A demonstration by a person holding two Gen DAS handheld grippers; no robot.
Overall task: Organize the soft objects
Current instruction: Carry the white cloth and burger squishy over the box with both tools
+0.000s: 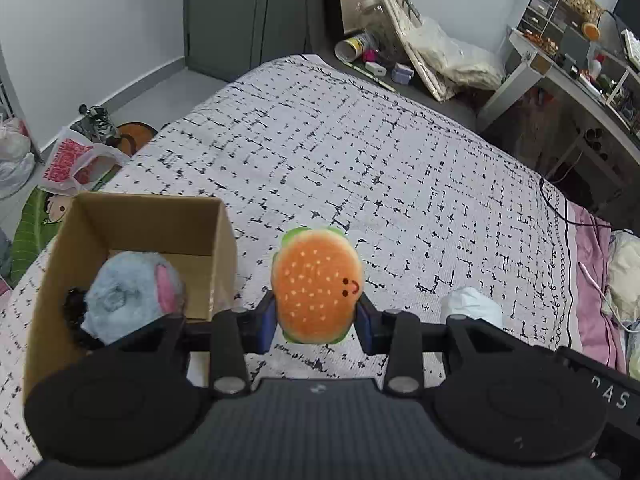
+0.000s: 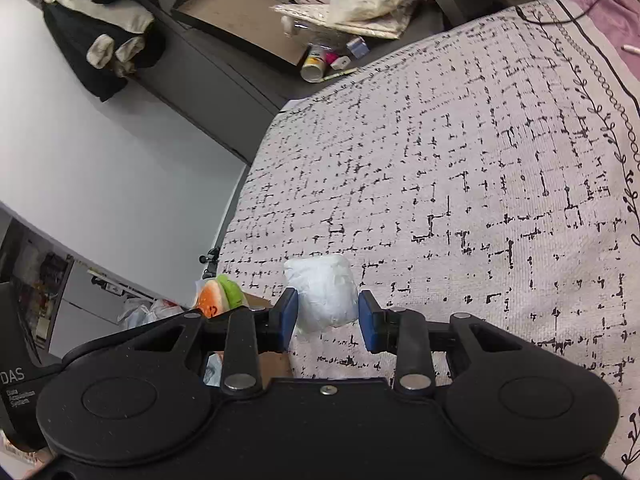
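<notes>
On the bed (image 1: 360, 140): one box (image 1: 160, 224), three soft toys, two tools.

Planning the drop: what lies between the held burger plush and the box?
Only bare patterned bedspread separates burger plush from cardboard box, per the left wrist view.

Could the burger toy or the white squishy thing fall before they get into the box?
Maybe. The left tongs pinch only the lower end of the burger toy, which is beside the box, not over it, so it could slip onto the bed. The blue plush already fills much of the box, so the burger might land on it and roll out. The right tongs grip just the near end of the white bundle, which could squeeze free.
</notes>
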